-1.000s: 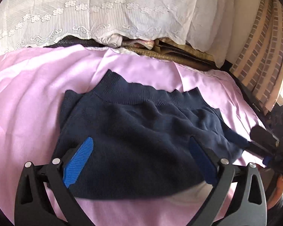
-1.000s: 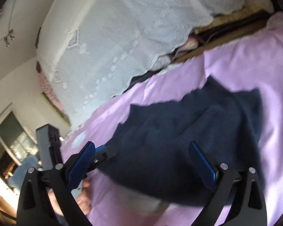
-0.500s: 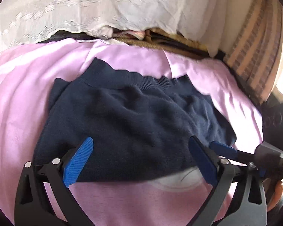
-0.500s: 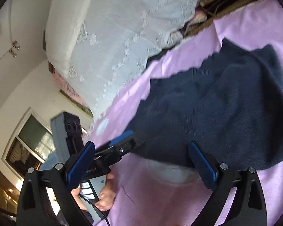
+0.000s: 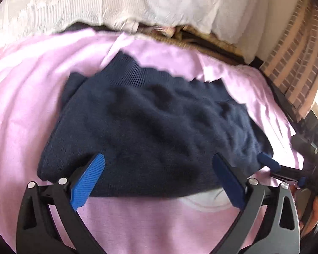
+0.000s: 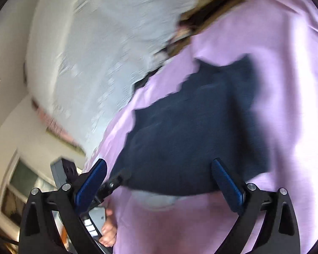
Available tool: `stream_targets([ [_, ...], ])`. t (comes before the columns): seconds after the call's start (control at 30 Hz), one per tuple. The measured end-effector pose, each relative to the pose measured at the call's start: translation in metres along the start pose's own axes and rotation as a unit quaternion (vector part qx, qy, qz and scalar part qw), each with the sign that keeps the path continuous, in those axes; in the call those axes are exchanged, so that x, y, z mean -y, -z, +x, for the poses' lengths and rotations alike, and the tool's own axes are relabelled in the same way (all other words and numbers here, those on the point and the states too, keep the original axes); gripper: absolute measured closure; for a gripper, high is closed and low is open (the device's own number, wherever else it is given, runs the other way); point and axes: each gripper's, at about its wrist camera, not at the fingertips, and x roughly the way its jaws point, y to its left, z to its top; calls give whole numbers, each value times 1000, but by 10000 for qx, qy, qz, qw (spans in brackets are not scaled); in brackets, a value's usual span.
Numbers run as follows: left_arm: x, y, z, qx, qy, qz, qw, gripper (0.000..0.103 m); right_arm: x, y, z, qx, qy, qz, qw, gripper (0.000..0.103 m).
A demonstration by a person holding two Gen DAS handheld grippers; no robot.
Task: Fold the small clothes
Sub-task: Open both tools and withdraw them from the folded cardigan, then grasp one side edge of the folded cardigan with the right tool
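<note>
A small navy knitted garment (image 5: 154,127) with a ribbed waistband lies spread on a pink sheet (image 5: 31,89). It also shows in the right wrist view (image 6: 190,131), blurred. My left gripper (image 5: 159,180) is open and empty, jaws wide, hovering over the garment's near edge. My right gripper (image 6: 159,182) is open and empty, also above the garment's near edge. In the left wrist view the right gripper's blue fingertips (image 5: 267,162) sit at the garment's right corner; whether they touch it I cannot tell. A pale patch (image 5: 205,201) shows under the garment's near edge.
A white lace cover (image 5: 116,2) hangs at the back. A brick-pattern wall (image 5: 294,48) stands at the right. In the right wrist view a window (image 6: 21,186) and the left gripper's body (image 6: 65,173) are at lower left.
Both grippers have stayed open. The left view has shifted slightly over the garment. The right view swung fast and is blurred, and the garment now sits more centred in it.
</note>
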Motion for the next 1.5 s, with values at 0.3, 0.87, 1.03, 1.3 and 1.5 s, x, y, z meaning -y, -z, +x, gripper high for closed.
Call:
stream_targets([
  [0.3, 3, 3, 2, -38, -164, 166, 9997, 4, 27, -6, -31, 352, -419, 732, 9958, 4],
  [0.87, 4, 4, 1, -19, -158, 164, 9997, 4, 42, -2, -40, 382, -79, 584, 9975, 4],
  [1.03, 4, 5, 1, -17, -164, 163, 9997, 4, 24, 5, -25, 250, 670, 42, 9974, 3],
  [1.3, 4, 6, 0, -15, -168, 164, 9997, 4, 22, -13, 4, -44, 1170, -144, 9930, 3],
  [1.5, 4, 6, 0, -14, -173, 161, 9997, 4, 25, -25, 16, -86, 1072, -214, 9940, 3],
])
